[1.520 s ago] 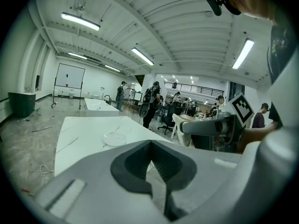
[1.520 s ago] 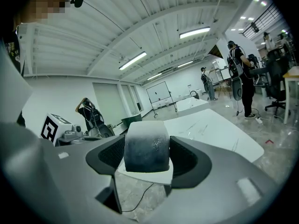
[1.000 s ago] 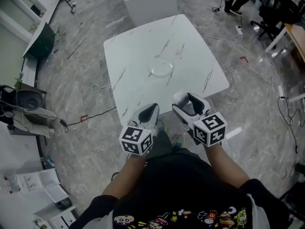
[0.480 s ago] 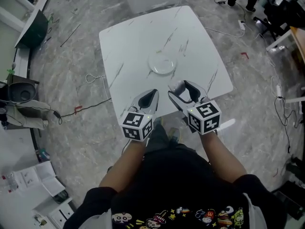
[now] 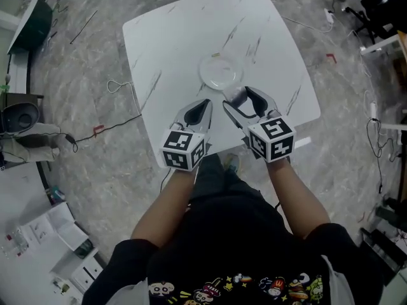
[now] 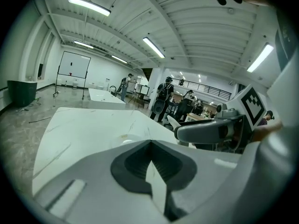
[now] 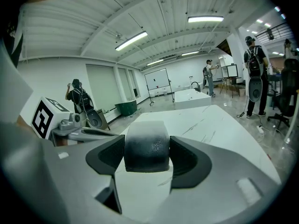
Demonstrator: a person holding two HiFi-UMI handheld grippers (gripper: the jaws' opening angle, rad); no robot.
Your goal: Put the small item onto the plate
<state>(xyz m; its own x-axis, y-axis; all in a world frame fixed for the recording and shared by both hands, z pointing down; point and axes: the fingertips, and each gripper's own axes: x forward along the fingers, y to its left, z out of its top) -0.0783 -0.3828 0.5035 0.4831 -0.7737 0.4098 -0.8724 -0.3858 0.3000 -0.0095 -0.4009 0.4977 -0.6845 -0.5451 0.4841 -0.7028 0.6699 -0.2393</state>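
Right hand-held gripper (image 5: pixel 237 98) clamps small dark-grey rounded item (image 7: pixel 146 143); I keep it just near of clear round plate (image 5: pixel 220 72) on white marble counter (image 5: pixel 172 37), lined up for placing. Left hand-held gripper (image 5: pixel 202 105): jaws together, empty, parked left, likely clearing path.

The person is wearing a black shirt (image 5: pixel 235 234) that is showing colourful cartoon prints along its lower edge, with black sleeves (image 5: pixel 130 273) covering the upper arms. The left claw (image 5: pixel 203 104) and right claw (image 5: pixel 238 98) are presenting grey shells lined with black pads (image 7: pixel 103 158). Each is carrying a white cube (image 5: pixel 183 150) bearing black square markers.
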